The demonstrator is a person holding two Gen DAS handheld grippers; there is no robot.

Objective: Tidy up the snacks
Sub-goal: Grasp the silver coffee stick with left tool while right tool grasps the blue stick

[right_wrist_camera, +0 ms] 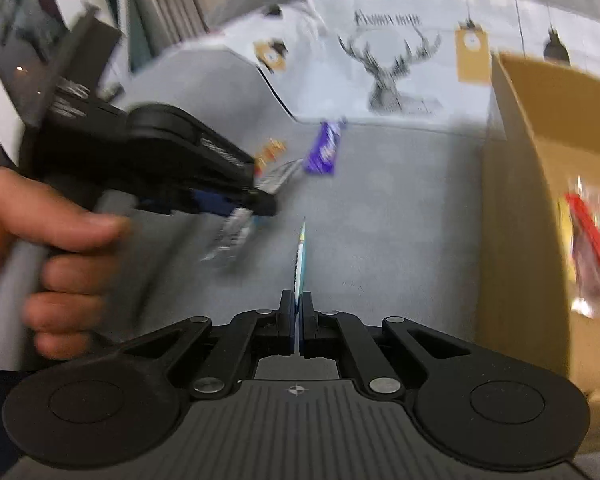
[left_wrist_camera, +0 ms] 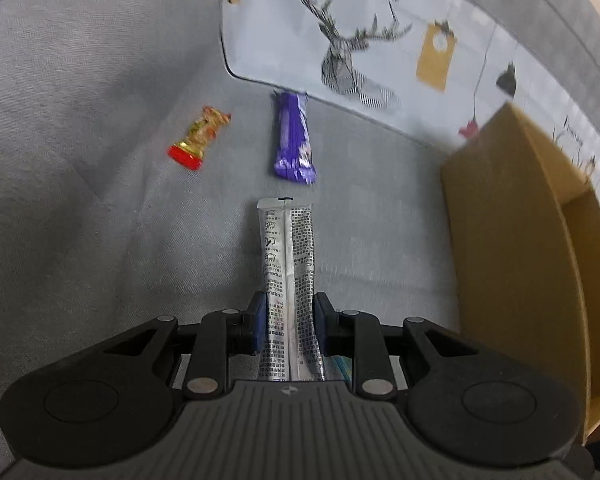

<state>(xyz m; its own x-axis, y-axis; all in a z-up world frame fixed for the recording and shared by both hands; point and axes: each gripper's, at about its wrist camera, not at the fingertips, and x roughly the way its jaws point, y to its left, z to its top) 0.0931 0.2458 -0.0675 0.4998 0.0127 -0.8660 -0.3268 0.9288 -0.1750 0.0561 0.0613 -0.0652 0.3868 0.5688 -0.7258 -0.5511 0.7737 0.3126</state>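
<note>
1. My left gripper (left_wrist_camera: 288, 322) has its fingers (left_wrist_camera: 259, 322) pinching a long silver snack stick (left_wrist_camera: 288, 264). The stick pokes straight out ahead of the fingers.

2. My right gripper (right_wrist_camera: 299, 316) has its fingers (right_wrist_camera: 287, 316) pressed almost together. They pinch a very thin packet (right_wrist_camera: 301, 258), and I see it only edge-on, with a bit of blue and green on it.

3. Both packets are up off the grey sofa seat (left_wrist_camera: 100, 160). So I think the step in hand is carrying them over to the brown cardboard box (left_wrist_camera: 512, 240).

4. The box is off to the right of both pairs of fingers. In the right view I can see something red and shiny (right_wrist_camera: 592, 236) already inside it, but it is too blurry to name.

5. Next, I think each gripper must swing right, go over the box wall, and only then let go. The thin packet could slip, so a firm pinch is needed until it is over the opening.

6. Two snacks wait ahead of the left fingers: a purple bar (left_wrist_camera: 294, 140) touching the edge of the deer cushion (left_wrist_camera: 360, 40), and a red and gold candy (left_wrist_camera: 198, 138) to its left.
</note>
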